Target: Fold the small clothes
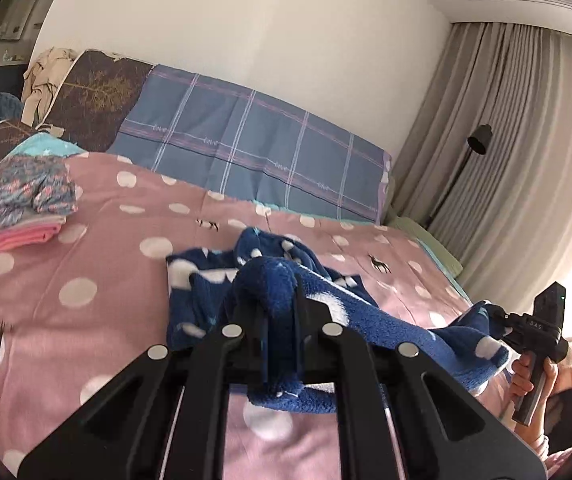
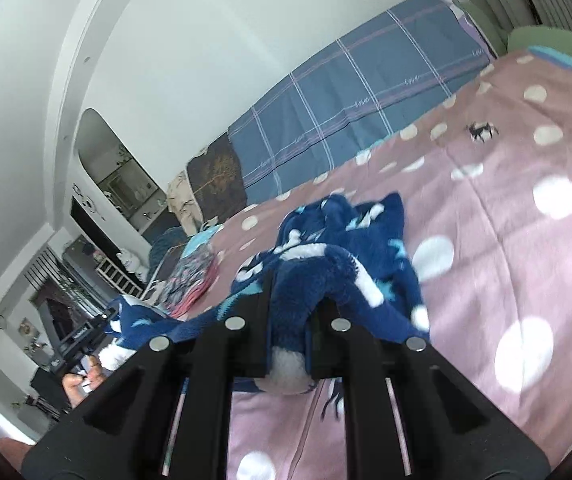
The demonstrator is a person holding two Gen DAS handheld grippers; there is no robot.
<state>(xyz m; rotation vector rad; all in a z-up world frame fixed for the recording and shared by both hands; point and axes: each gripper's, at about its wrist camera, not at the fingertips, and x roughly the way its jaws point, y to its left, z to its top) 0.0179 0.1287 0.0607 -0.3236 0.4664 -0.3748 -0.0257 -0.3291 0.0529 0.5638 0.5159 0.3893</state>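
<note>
Two grippers are each clamping one blue fleece garment [image 1: 269, 292], white-spotted, partly lifted over the pink dotted bedspread [image 1: 85, 248].

Left gripper [image 1: 277, 316]: jaws are pinching a thick fold of the fleece between them; the cloth is bulging up over the fingertips and hanging down behind them. Right gripper [image 2: 290, 320]: clenched on another bunch of the same garment, a white patch showing low between its fingers.

Left wrist view only: the right gripper [image 1: 504, 320] is appearing from outside, far to the right, a hand [image 1: 530, 376] wrapping its handle, fleece edge caught at its tip. Also a stack of folded clothes [image 1: 25, 204] well off to the left, and a floor lamp [image 1: 478, 140] by the curtain [image 1: 506, 120] ahead-right.

Right wrist view only: the left gripper [image 2: 97, 324] is sitting low to the left, small and dark, with fingers [image 2: 81, 380] below it; shelves and room clutter are lying beyond it.

Hard to read: motion blur is smearing the fleece in both views; the garment's type and outline are not making themselves clear. Its near edge is hiding behind the gripper bodies.

Axis: the fleece is stretching gripper to gripper, long axis running left-right across the left gripper's front, the rest trailing forward onto the bedspread toward the plaid blue pillow [image 1: 253, 140].
</note>
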